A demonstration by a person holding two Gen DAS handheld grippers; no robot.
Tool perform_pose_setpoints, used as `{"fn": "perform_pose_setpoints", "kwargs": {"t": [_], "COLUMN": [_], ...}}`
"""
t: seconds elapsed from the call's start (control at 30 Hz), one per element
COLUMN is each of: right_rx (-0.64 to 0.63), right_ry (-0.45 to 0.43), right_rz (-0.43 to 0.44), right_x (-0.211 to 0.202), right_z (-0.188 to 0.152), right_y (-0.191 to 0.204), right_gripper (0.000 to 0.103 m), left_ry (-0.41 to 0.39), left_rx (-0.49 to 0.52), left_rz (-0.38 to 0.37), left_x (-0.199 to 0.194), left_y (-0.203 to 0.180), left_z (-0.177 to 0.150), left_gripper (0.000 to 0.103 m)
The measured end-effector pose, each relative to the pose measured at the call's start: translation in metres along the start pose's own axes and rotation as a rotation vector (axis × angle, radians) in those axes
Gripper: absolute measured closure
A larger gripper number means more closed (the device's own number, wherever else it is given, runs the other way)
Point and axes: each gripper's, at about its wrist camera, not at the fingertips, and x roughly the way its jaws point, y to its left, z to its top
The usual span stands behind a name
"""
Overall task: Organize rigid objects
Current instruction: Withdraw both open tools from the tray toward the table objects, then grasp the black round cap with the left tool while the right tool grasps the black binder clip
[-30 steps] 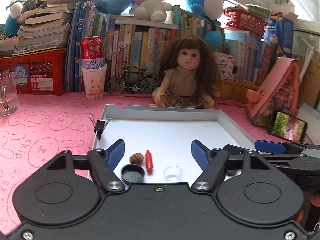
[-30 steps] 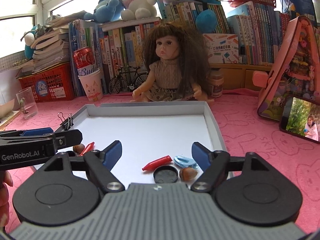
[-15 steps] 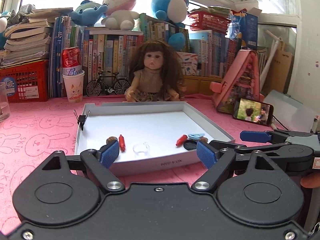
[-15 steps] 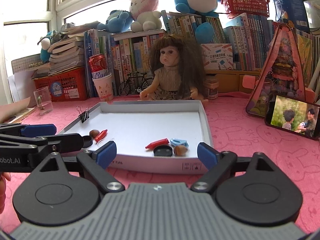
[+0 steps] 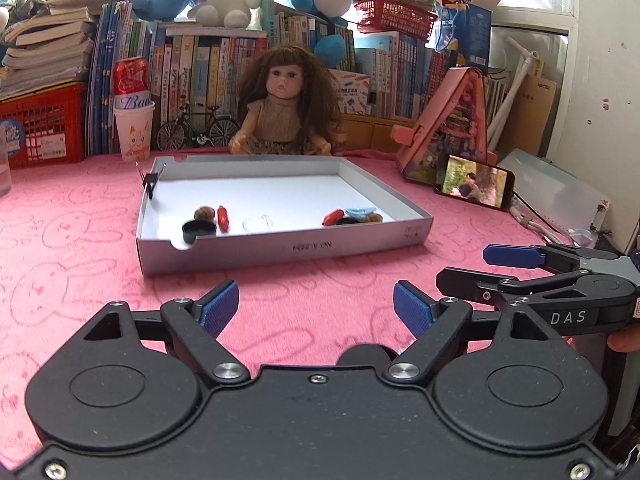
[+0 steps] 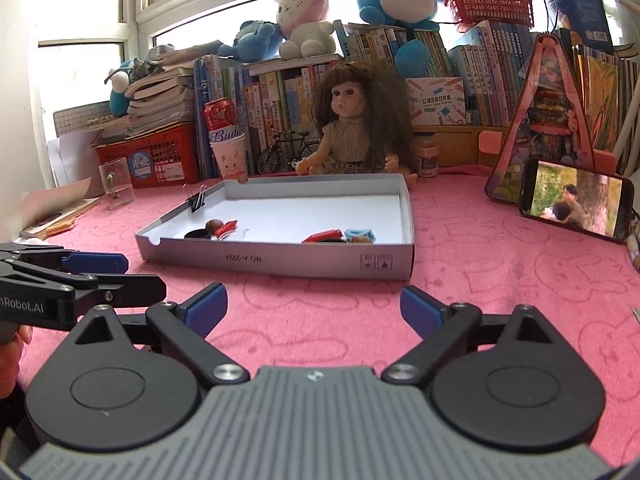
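Red crayons (image 5: pixel 222 218), two; black caps (image 5: pixel 199 230), two; nuts (image 5: pixel 204 213), two.

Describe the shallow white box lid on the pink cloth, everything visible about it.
The box lid looks like thin white-grey cardboard, a shallow rectangular tray lying flat, open side up, on the pink bunny-print cloth. Its front wall carries upside-down print and a thumb notch at one corner. A black binder clip grips the left wall. Inside, near the front, lie two small clusters: caps, nuts, red pieces, a blue piece and a clear one. Neither claw touches it.
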Motion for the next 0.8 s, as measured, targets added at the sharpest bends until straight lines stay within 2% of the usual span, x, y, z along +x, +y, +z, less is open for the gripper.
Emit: {"fn": "perform_pose_setpoints", "kwargs": {"t": [0.3,0.53,0.63,0.8], "right_rx": [-0.003,-0.031,-0.044,-0.076], "right_ry": [0.022,0.033,0.038,0.027], "right_rz": [0.024,0.051,0.055,0.029], "right_x": [-0.014,-0.021,-0.021,-0.021], "right_z": [-0.018,-0.028,-0.031,-0.034], "right_y": [-0.001,0.005,0.008,0.014], "right_gripper": [0.004,0.003,0.003,0.003], "left_ry": [0.043,0.067,0.077,0.091], "left_rx": [-0.017,-0.025,-0.04,-0.094], "left_rz": [-0.05,-0.079,-0.084,-0.118], "left_x": [-0.011,-0.008,-0.006,-0.004], "left_y": [-0.006,-0.011,-0.011,-0.006], "left_z": [-0.017,-0.024,-0.025,-0.025], "left_gripper": [0.022,0.03,0.037,0.042]}}
